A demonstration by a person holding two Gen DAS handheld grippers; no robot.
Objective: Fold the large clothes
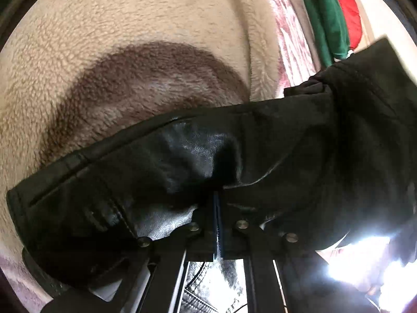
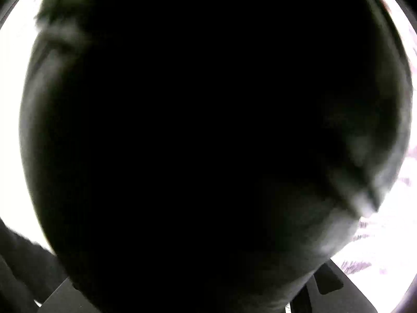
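Observation:
A black leather jacket [image 1: 182, 161] stretches across the left wrist view, lifted over a fleece blanket. My left gripper [image 1: 216, 195] is shut on a fold of it, the blue pads pressed together around the leather. The jacket's right part rises toward the upper right [image 1: 365, 91]. In the right wrist view the same dark jacket [image 2: 208, 130] hangs over the lens and fills nearly the whole frame. Only a bit of my right gripper's frame [image 2: 328, 281] shows at the bottom, and its fingertips are hidden behind the cloth.
A cream fleece blanket [image 1: 130, 26] with a brown patch [image 1: 156, 78] lies under the jacket. Beside it runs a pink patterned bedsheet [image 1: 292, 41]. Green cloth [image 1: 325, 20] and red cloth [image 1: 349, 5] lie at the far right. Bright glare [image 1: 365, 260] washes out the lower right.

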